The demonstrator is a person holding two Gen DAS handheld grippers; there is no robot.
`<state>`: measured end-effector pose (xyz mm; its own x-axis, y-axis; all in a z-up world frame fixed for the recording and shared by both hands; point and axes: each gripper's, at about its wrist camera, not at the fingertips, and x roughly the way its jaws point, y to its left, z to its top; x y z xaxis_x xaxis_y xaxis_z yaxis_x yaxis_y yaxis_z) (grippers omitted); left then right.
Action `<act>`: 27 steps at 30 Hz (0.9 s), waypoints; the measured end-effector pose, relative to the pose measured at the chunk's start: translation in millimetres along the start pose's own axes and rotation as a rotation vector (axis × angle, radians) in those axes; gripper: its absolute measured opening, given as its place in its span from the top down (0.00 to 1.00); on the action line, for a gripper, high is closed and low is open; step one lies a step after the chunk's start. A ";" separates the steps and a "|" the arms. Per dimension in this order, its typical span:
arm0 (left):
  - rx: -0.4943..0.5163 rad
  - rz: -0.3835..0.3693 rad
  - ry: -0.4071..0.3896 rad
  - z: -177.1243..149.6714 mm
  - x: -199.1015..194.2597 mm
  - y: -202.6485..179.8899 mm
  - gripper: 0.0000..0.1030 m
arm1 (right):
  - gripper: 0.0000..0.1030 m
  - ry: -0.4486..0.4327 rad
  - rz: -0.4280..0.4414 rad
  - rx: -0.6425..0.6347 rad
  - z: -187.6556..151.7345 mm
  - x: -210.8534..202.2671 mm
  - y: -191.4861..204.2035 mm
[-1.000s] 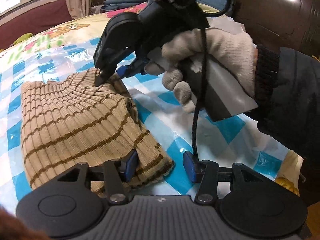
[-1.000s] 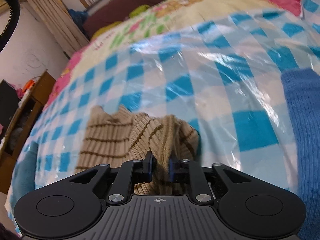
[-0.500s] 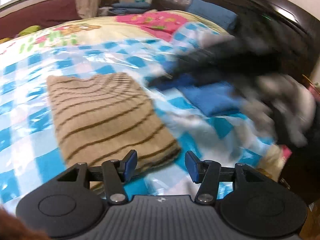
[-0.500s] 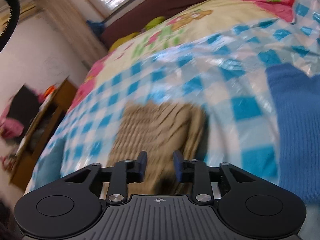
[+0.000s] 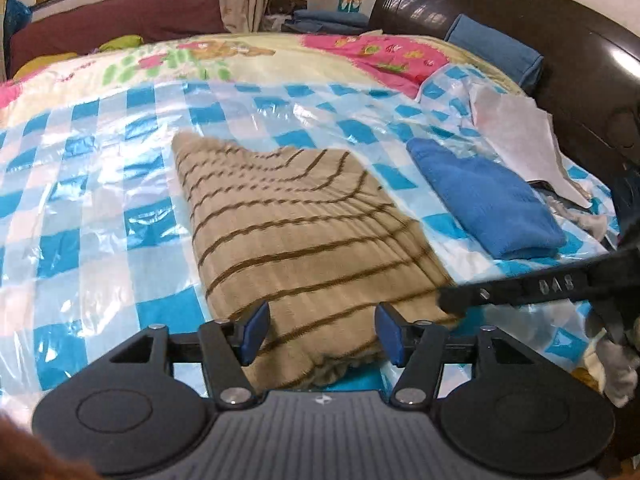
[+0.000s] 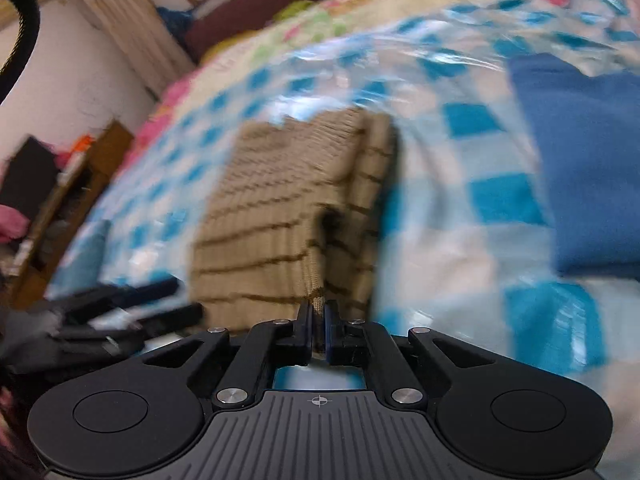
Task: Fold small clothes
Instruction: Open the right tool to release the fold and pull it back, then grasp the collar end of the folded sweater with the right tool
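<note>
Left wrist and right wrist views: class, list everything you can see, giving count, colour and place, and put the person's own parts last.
Striped knit garment: one, tan with brown stripes, folded on the plastic sheet, middle.
Blue folded garment: one, blue, right of the striped one.
Plastic sheet: one, blue and white checks, over the bed.
Blanket: one, cream with pink and green, beyond the sheet.
Headboard: one, dark brown, far right.
Pillow: one, blue, against the headboard.
Left gripper: black, jaws open over the garment's near edge.
Right gripper: black, jaws shut on the garment's edge.
</note>
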<state>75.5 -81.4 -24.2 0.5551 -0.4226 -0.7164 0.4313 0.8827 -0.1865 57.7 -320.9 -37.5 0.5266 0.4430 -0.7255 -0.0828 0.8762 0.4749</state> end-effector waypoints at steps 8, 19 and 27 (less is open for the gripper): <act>0.017 0.035 0.091 -10.3 25.9 7.9 0.39 | 0.87 0.043 0.003 0.043 3.2 -3.2 -6.7; -0.021 0.025 0.072 -7.0 24.0 10.5 0.39 | 0.61 -0.149 -0.075 0.019 82.7 31.2 4.7; -0.049 0.009 0.078 -2.9 26.5 16.0 0.38 | 0.67 -0.097 -0.070 0.097 103.5 83.1 -12.2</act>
<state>95.0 -77.9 -48.2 0.5012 -0.3993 -0.7677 0.3905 0.8961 -0.2112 190.0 -314.4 -52.0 0.6081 0.3572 -0.7090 0.0360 0.8797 0.4741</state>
